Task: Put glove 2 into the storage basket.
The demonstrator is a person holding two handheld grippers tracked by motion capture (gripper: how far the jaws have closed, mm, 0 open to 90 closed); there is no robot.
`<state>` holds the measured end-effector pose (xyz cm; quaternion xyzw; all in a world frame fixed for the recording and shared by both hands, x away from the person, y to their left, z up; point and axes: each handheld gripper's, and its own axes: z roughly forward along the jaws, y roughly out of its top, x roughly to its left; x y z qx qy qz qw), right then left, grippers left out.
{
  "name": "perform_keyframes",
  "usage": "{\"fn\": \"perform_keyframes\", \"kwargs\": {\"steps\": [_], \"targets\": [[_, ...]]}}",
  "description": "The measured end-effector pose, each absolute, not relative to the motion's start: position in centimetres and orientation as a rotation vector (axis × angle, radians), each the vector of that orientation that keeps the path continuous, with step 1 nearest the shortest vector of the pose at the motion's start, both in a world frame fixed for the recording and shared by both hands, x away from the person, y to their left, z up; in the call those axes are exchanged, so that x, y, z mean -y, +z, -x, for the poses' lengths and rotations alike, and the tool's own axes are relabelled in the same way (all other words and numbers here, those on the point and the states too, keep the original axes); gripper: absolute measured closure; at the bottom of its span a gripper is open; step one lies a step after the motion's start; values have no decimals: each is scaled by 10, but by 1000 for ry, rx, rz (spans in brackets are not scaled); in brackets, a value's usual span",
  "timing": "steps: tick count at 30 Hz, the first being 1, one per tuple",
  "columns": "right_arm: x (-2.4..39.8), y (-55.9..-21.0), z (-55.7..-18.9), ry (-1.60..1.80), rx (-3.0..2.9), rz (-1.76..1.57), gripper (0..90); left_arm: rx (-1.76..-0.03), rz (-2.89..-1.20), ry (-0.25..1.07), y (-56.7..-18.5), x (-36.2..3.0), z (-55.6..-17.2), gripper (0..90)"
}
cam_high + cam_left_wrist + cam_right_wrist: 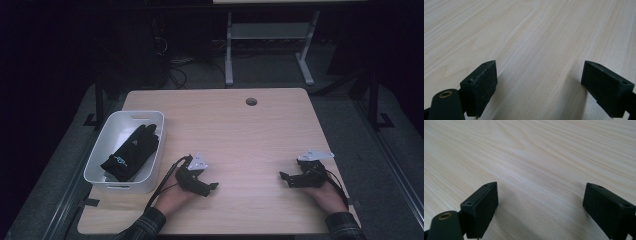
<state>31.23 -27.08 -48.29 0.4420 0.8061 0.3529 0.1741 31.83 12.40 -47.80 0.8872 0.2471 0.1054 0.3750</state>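
Black gloves [131,152] lie in a white plastic bin [107,131] at the table's left side. My left gripper [210,188] rests low on the wooden table [240,135] just right of the bin, jaws pointing right. In the left gripper view my left gripper [539,87] is open with only bare wood between its pads. My right gripper [284,178] sits near the table's right front, jaws pointing left. The right gripper view has my right gripper [540,207] open as well, with nothing between its jaws.
A round cable hole [251,101] is cut near the table's far edge. Behind the table stands a metal frame [270,35] on a dark floor, with cables. A cable [165,182] trails from the left gripper along the bin's right side.
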Motion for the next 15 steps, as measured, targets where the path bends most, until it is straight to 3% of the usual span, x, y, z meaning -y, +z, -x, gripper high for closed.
{"fn": "perform_keyframes", "kwargs": {"steps": [15], "targets": [[270,-483,-312,1002,-2289,-1250,127,-639,-2267,262,-478,-124,-318,125]]}}
